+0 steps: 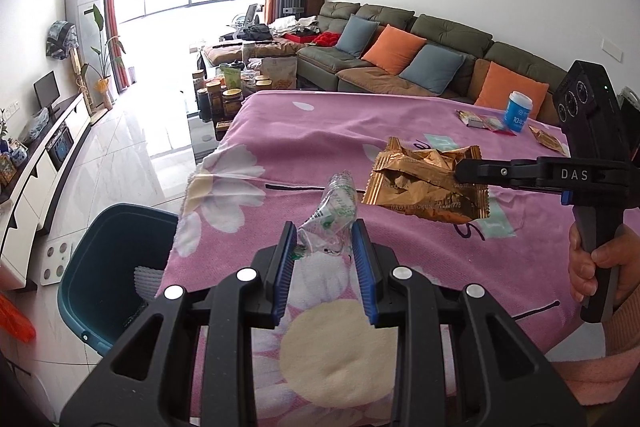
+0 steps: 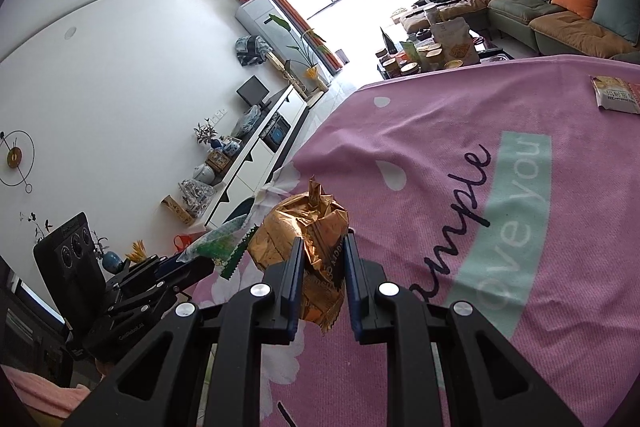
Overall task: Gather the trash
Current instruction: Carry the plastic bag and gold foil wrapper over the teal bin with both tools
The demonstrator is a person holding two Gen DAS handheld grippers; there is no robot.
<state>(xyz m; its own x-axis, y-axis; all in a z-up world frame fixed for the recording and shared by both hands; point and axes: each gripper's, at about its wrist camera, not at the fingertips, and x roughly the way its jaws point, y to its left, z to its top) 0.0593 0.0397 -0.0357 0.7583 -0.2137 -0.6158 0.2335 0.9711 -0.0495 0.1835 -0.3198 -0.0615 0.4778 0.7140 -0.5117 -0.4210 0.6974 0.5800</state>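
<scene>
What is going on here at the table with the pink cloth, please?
A person is clearing trash with two handheld grippers. The left gripper is shut on a clear plastic wrapper, the right gripper on a gold foil wrapper. A teal bin stands beside the table; more wrappers lie at the far side.

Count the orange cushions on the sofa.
2 orange cushions: one between the two blue cushions, one at the sofa's near end, behind the white-capped blue tub. None seems hidden.
</scene>
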